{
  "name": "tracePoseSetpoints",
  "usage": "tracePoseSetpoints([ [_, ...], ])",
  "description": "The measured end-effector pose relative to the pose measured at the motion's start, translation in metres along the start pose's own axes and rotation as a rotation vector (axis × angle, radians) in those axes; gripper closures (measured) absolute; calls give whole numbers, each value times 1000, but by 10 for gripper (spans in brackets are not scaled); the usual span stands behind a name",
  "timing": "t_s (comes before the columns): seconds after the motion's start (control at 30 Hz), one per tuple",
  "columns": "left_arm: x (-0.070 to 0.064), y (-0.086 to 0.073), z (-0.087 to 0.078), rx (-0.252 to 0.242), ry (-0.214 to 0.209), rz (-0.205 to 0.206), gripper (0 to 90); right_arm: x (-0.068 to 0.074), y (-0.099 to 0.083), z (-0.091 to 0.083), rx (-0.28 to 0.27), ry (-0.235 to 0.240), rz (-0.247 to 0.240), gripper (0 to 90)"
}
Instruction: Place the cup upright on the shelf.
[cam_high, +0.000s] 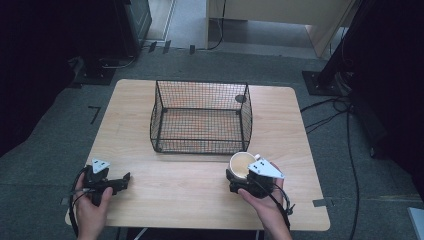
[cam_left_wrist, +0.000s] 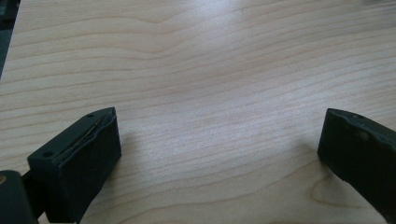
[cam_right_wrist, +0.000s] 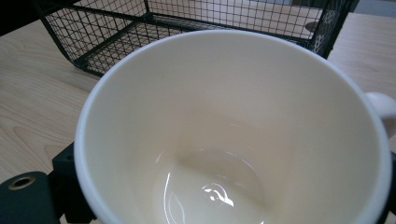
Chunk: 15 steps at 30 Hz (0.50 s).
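Light wooden tabletop (cam_high: 200, 190) on grey carpet (cam_high: 55, 130); black cables (cam_high: 325, 112), pale cabinet (cam_high: 280, 15) behind, dark surroundings.

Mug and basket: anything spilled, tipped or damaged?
Nothing stands out. The cream mug is empty and unchipped in the right gripper. The wire basket stands upright and empty on the table.

The wire basket (cam_high: 201, 117) sits in the middle of the table (cam_high: 150, 175). The mug (cam_high: 242, 165) is in front of it, to the right. The left gripper (cam_high: 125, 180) is far off on the left.
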<state>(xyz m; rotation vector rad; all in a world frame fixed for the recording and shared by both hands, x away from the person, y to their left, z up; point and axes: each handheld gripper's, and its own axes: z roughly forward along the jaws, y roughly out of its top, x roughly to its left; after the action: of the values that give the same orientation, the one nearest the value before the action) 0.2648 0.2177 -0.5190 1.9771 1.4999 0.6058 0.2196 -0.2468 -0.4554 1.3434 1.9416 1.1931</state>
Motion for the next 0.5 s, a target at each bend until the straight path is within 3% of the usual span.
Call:
tracePoseSetpoints([
  [0.5, 0, 0, 0, -2, 0, -2, 0, 17, 36, 9, -19, 48, -39, 86],
])
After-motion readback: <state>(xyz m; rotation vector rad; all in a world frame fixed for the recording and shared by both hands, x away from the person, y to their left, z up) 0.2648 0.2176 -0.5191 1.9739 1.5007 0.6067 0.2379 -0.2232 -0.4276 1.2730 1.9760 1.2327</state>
